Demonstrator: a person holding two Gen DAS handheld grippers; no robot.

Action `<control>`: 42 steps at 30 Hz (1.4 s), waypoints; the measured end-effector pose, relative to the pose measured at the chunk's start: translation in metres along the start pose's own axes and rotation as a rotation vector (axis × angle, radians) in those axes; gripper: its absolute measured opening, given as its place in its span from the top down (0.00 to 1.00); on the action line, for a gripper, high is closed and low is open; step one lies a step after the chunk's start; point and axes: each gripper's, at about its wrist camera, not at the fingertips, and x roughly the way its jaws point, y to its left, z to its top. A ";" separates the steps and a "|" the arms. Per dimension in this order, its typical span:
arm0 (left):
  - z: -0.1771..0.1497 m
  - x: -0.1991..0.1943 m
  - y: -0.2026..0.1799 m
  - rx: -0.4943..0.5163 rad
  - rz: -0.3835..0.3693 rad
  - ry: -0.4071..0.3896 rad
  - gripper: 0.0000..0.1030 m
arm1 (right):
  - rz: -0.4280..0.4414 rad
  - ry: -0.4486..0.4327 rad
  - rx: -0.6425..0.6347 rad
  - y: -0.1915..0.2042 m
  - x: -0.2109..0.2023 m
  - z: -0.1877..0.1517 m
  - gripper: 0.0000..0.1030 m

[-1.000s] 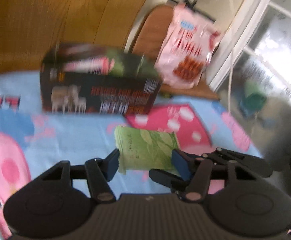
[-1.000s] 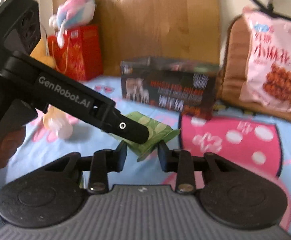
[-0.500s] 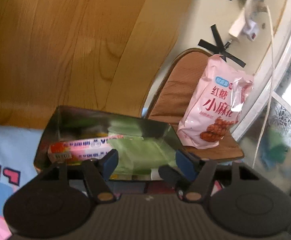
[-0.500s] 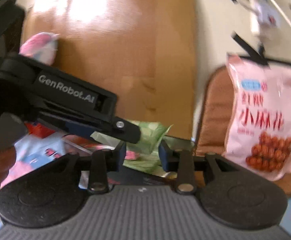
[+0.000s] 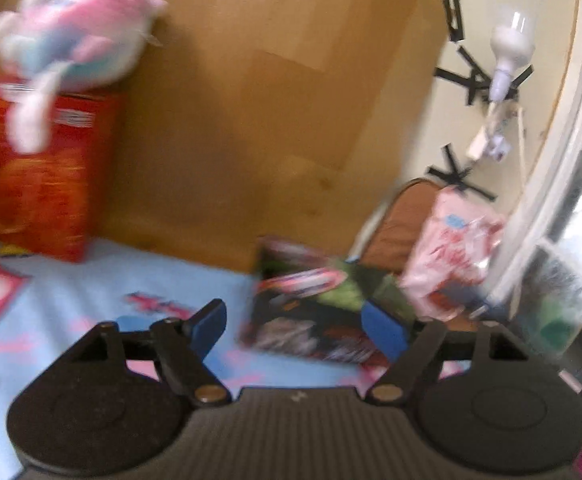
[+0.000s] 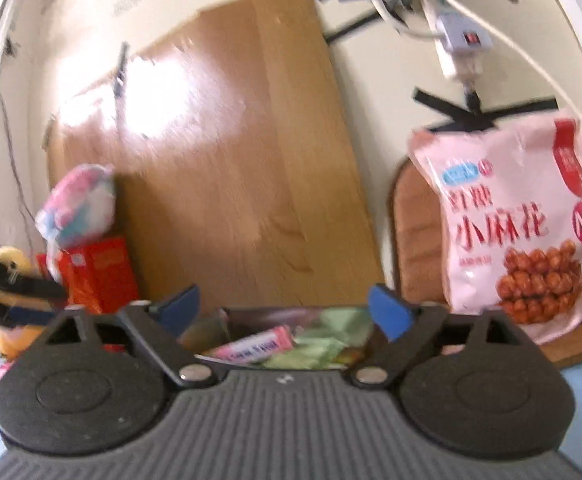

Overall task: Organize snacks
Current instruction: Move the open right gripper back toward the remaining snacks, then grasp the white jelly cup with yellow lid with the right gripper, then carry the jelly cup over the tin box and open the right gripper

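Chinese lettering and "N" are seen on pink snack bag (image 6: 519, 236). Right gripper (image 6: 287, 312) is held level, left gripper (image 5: 297, 326) tilted down; both have just been opening, wide, nothing between jaws.

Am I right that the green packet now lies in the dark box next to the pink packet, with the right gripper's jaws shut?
Not quite: the right gripper has its jaws open, having just opened, as the right wrist view shows. The green packet does lie in the dark box beside the pink packet.

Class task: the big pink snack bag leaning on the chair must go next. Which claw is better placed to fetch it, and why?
Probably the right claw: open, empty, with the pink snack bag large and close. From the left claw, also open, it looks smaller, off to one side.
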 end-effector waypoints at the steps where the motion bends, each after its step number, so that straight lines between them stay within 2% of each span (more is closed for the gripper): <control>1: -0.005 -0.009 0.005 0.003 0.031 0.001 0.25 | 0.020 -0.012 0.000 0.005 -0.004 0.002 0.00; 3: -0.017 -0.026 0.018 -0.009 0.083 0.003 0.25 | 0.062 -0.013 -0.008 0.015 -0.009 0.007 0.00; 7: -0.035 -0.035 0.034 -0.065 0.054 0.082 0.25 | 0.198 0.089 -0.027 0.040 -0.030 0.014 0.00; 9: -0.045 -0.037 0.038 -0.077 0.024 0.101 0.25 | 0.221 0.171 -0.069 0.056 -0.037 0.012 0.00; 13: -0.056 -0.032 0.041 -0.104 -0.023 0.142 0.25 | 0.301 0.411 -0.077 0.086 -0.038 -0.009 0.00; 15: -0.058 -0.025 0.044 -0.137 -0.054 0.179 0.26 | 0.319 0.468 -0.120 0.101 -0.037 -0.024 0.03; 17: -0.062 -0.020 0.048 -0.163 -0.082 0.207 0.28 | 0.324 0.524 -0.195 0.117 -0.030 -0.037 0.15; 18: -0.064 -0.018 0.050 -0.172 -0.088 0.215 0.28 | 0.328 0.551 -0.215 0.122 -0.024 -0.041 0.17; 20: -0.067 -0.011 0.052 -0.184 -0.099 0.229 0.33 | 0.336 0.597 -0.232 0.129 -0.010 -0.049 0.21; 23: -0.071 0.006 0.057 -0.204 -0.089 0.275 0.47 | 0.324 0.645 -0.264 0.137 0.011 -0.060 0.31; 25: -0.077 0.015 0.057 -0.204 -0.088 0.304 0.60 | 0.337 0.695 -0.258 0.140 0.026 -0.068 0.36; 26: -0.079 0.019 0.057 -0.204 -0.084 0.315 0.62 | 0.344 0.721 -0.256 0.142 0.033 -0.073 0.40; 27: -0.081 0.019 0.056 -0.206 -0.083 0.307 0.63 | 0.349 0.717 -0.261 0.143 0.034 -0.076 0.42; 29: -0.078 0.017 0.055 -0.211 -0.079 0.305 0.64 | 0.356 0.701 -0.291 0.148 0.030 -0.079 0.56; 35: -0.051 0.021 0.030 -0.147 -0.135 0.261 0.64 | 0.311 0.608 -0.285 0.138 0.019 -0.060 0.58; 42: 0.000 0.065 -0.011 -0.048 -0.192 0.213 0.64 | 0.190 0.472 -0.271 0.106 0.032 -0.020 0.60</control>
